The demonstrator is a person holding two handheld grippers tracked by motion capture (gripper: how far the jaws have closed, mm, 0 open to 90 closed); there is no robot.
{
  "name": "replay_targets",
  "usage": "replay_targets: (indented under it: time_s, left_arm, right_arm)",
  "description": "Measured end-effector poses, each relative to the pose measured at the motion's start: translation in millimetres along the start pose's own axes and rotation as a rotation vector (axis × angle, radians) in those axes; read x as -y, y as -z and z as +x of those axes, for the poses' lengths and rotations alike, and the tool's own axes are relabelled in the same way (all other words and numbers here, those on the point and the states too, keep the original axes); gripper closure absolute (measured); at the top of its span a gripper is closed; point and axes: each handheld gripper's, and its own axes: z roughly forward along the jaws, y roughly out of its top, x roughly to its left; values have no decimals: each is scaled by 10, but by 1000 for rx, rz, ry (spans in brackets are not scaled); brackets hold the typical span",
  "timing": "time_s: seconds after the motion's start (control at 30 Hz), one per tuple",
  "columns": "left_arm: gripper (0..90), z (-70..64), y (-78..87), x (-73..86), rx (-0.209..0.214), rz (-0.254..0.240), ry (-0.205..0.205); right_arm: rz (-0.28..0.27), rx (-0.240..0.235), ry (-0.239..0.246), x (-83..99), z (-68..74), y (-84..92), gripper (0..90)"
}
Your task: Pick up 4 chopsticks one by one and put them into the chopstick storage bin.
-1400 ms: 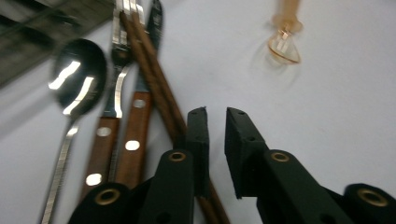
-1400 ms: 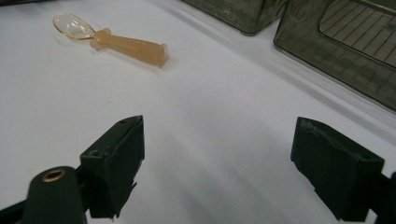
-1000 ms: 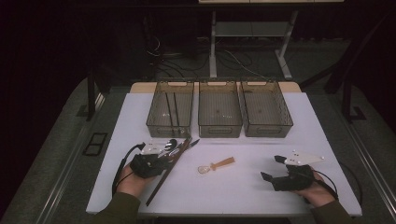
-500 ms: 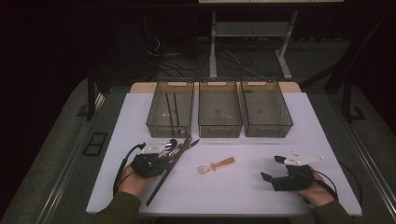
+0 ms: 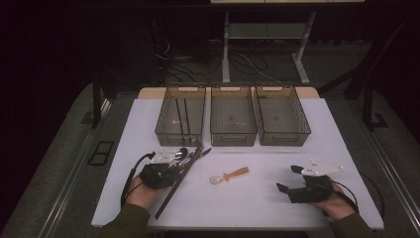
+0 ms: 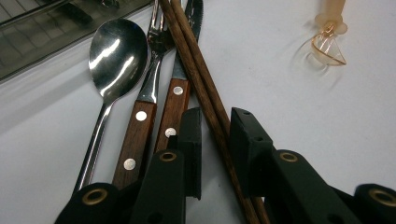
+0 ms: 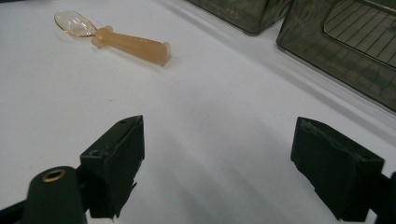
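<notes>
My left gripper [image 5: 181,168] lies at the table's front left. Its jaws [image 6: 215,116] stand on either side of a pair of brown chopsticks [image 6: 196,60] that lie flat on the table, with a thin gap at the left jaw. Beside the chopsticks [image 5: 171,193] lie a metal spoon [image 6: 116,56], a fork [image 6: 159,42] and a knife [image 6: 180,98], the last two with riveted wooden handles. A small clear spoon with an orange handle [image 5: 230,175] lies mid-table. My right gripper [image 5: 288,178] rests at the front right, its jaws [image 7: 217,140] wide apart with nothing between them.
Three smoky clear bins stand in a row at the back: the left bin [image 5: 178,139] holds two dark sticks [image 5: 182,119], and the middle bin [image 5: 233,138] and right bin [image 5: 285,139] look bare. The white tabletop [image 5: 247,208] reaches the front edge.
</notes>
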Motion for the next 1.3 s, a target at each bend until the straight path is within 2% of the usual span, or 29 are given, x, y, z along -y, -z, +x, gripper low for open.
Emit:
replay_targets:
  time_s: [0.03, 0.37, 0.4, 0.43, 0.53, 0.73, 1.0, 1.3]
  left_arm:
    - [734, -7, -3, 4, -2, -5, 12]
    - [721, -2, -12, 2, -3, -1, 4]
    - [721, -14, -20, 4, -6, -10, 21]
    - [721, 2, -13, 1, -5, 5, -3]
    - [716, -10, -31, 2, -5, 4, 4]
    - [717, -31, -73, 1, -9, 28, -11]
    - [738, -62, -87, -11, -37, 37, 6]
    - [786, -45, -86, -11, -42, 33, 41]
  right_arm:
    - [2, -1, 2, -1, -1, 2, 177]
    - [0, -2, 2, -1, 0, 0, 177]
    - [2, -3, 2, -1, 0, 1, 177]
    - [2, -3, 2, -2, 1, 1, 177]
    - [2, -3, 2, -2, 1, 0, 177]
    - [0, -2, 1, -2, 3, 0, 176]
    - [-1, -4, 8, -4, 5, -5, 176]
    - [-1, -5, 11, -3, 3, -5, 177]
